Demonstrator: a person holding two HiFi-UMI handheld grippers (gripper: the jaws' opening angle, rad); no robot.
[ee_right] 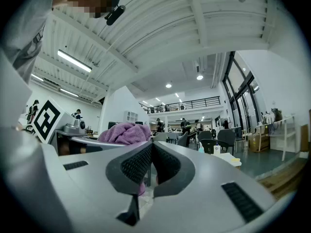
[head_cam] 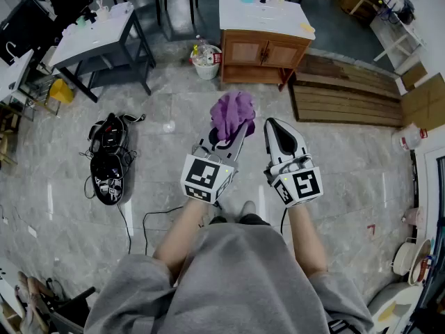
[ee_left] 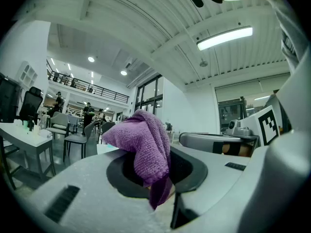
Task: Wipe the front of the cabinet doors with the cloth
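A wooden cabinet (head_cam: pixel 264 51) with a white top and two closed doors stands on the floor well ahead of me. My left gripper (head_cam: pixel 236 135) is shut on a bunched purple cloth (head_cam: pixel 233 112), held in front of my body at some distance from the cabinet. In the left gripper view the cloth (ee_left: pixel 145 144) bulges up out of the closed jaws. My right gripper (head_cam: pixel 273 124) hangs beside it with its jaws together and nothing between them. In the right gripper view the cloth (ee_right: pixel 124 132) shows to the left, behind the shut right gripper (ee_right: pixel 151 165).
A small bin (head_cam: pixel 206 62) stands left of the cabinet, with a stack of wooden planks (head_cam: pixel 344 96) to its right. A grey table (head_cam: pixel 94 33) is at the far left. A black bag (head_cam: pixel 108 160) and a cable (head_cam: pixel 132 225) lie on the tiled floor.
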